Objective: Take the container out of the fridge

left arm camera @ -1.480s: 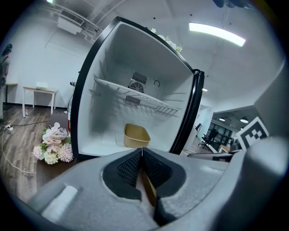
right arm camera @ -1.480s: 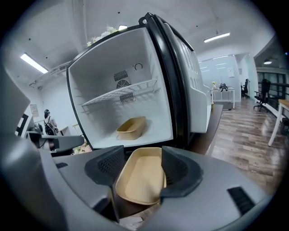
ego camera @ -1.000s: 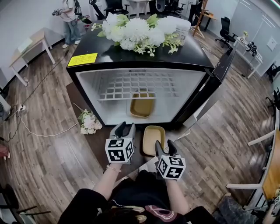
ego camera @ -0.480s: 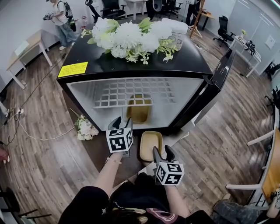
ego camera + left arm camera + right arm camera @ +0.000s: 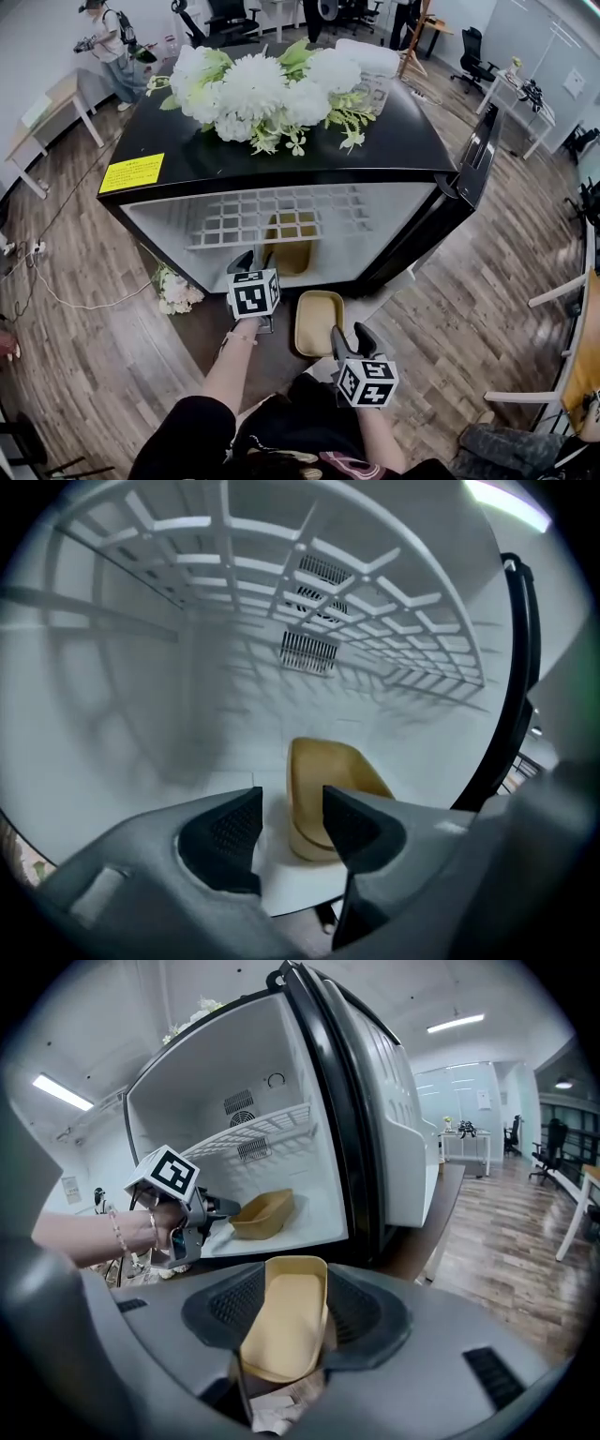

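A tan container (image 5: 291, 242) (image 5: 323, 785) sits on the floor of the open fridge (image 5: 403, 141), under its wire shelf (image 5: 234, 220). My left gripper (image 5: 255, 262) (image 5: 289, 822) is at the fridge mouth. Its jaws have just been opening and stand open, empty, a little short of that container. A second tan container (image 5: 319, 322) (image 5: 286, 1326) lies outside, in front of the fridge. My right gripper (image 5: 353, 336) (image 5: 286, 1312) hovers at its near end. Those jaws have just been closing. The container shows in the gap between them, lying beyond, with no pad seen pressing on it.
White flowers (image 5: 253, 89) cover the fridge's black top. The fridge door (image 5: 473, 159) swings open to the right. A small bunch of flowers (image 5: 173, 289) lies on the wood floor at the left. A person (image 5: 108, 47) stands far back left, with desks and office chairs around.
My left gripper has moved forward and down, from in front of the fridge to its mouth. The right gripper has stayed by the outer container.
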The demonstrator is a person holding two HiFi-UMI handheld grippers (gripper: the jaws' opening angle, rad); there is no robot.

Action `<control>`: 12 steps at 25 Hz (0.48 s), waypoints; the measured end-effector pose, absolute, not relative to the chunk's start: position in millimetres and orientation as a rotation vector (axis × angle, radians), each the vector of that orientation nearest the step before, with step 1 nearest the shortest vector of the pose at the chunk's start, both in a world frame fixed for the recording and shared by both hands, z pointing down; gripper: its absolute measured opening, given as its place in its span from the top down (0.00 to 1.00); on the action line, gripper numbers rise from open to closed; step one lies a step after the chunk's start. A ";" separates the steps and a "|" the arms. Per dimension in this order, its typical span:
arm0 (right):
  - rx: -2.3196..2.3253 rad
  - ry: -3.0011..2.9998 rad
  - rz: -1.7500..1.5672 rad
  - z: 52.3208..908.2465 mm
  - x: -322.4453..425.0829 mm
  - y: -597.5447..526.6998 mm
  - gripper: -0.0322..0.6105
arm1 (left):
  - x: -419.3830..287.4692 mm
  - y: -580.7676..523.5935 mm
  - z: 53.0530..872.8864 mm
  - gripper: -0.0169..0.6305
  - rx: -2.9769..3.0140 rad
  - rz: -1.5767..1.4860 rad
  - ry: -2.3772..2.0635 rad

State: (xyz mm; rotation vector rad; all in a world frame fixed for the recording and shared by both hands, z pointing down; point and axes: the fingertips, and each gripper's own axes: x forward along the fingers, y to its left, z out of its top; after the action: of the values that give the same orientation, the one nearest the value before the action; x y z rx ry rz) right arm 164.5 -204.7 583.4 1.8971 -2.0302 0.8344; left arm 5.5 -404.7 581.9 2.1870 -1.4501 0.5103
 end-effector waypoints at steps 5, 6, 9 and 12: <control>1.907 -2.017 0.840 585.7 174.1 -209.3 0.63 | 15.7 -415.3 592.6 0.68 2.142 0.569 -1.445; 1.906 -2.017 0.840 586.2 174.7 -209.7 0.64 | 15.8 -416.1 595.5 0.68 2.128 0.575 -1.452; 1.898 -2.014 0.834 588.2 176.5 -211.8 0.65 | 15.7 -418.7 603.2 0.68 2.099 0.592 -1.462; 1.890 -2.011 0.837 591.6 178.6 -215.0 0.65 | 13.8 -421.4 610.4 0.68 2.064 0.615 -1.463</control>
State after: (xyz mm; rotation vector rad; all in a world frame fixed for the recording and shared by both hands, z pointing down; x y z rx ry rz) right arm 178.6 -215.0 591.6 1.8903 -2.0112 0.8373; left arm 13.8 -421.4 610.4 2.0638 -1.4628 0.6149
